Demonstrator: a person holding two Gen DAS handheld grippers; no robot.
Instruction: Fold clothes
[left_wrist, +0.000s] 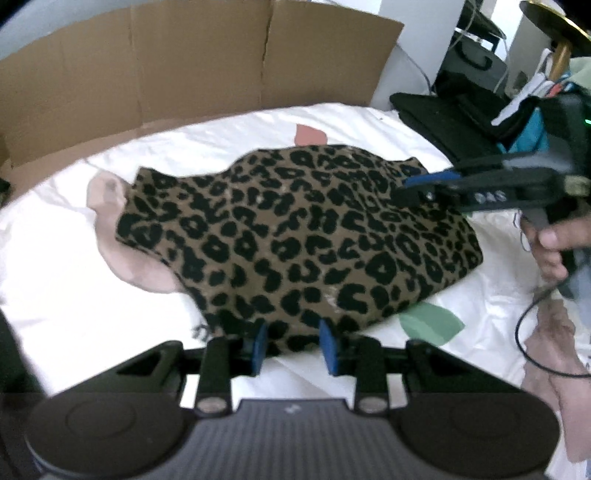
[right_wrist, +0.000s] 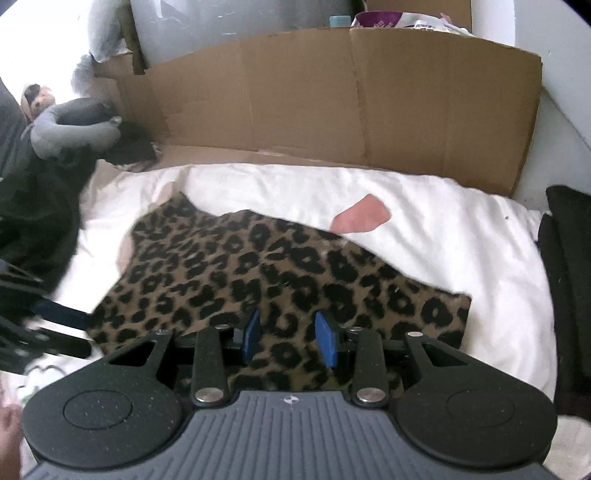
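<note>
You have a white quilted bed cover (left_wrist: 74, 314) backed by a brown corrugated cardboard sheet (right_wrist: 332, 103). The leopard-print knit garment (left_wrist: 295, 236) lies across it, long axis left-right. Left tongs (left_wrist: 293, 349) stand open and empty at its near edge; right tongs (right_wrist: 290, 339) hover open over its right end. Only the left view shows both tongs.

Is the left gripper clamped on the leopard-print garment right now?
No: the left gripper is open, its blue pads apart at the near edge of the leopard-print garment.
</note>
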